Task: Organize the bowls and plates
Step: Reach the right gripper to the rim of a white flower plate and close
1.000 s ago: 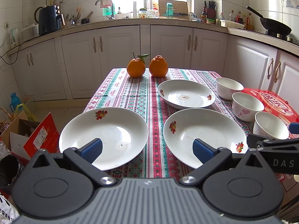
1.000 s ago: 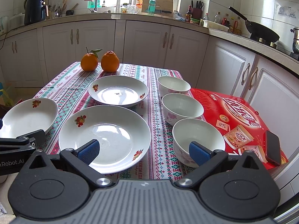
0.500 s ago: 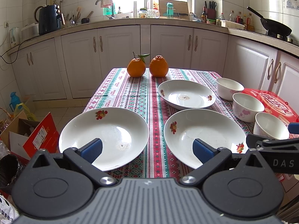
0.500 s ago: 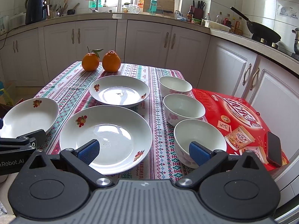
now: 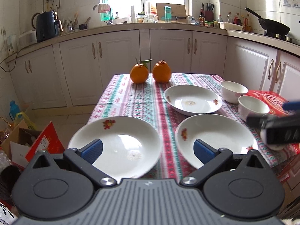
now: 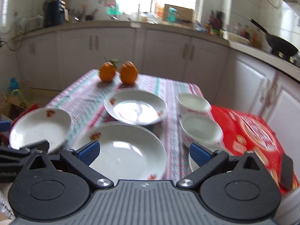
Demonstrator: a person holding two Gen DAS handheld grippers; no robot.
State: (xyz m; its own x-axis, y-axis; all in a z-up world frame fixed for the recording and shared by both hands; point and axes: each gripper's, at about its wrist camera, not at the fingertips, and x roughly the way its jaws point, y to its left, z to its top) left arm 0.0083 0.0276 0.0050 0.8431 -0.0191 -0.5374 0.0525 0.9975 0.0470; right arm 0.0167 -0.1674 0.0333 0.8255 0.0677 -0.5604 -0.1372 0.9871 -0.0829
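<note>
Black hand-held gripper [image 5: 148, 150] w/ blue pads, silver screws.

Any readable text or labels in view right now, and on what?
"nRobot", cut off at the frame edge: side of the left gripper, seen in the right wrist view.
Lettering on the right gripper side: blurred, unreadable.
Print on the red box: blurred, unreadable.

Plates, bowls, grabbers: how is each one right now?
left gripper: open, holding nothing.
right gripper: open, holding nothing.
near-left plate: upright, empty, unstacked.
near-middle plate: upright, empty, unstacked.
far plate: upright, empty, unstacked.
far bowl: upright, empty.
middle bowl: upright, empty.
oranges: side by side, far table end.
</note>
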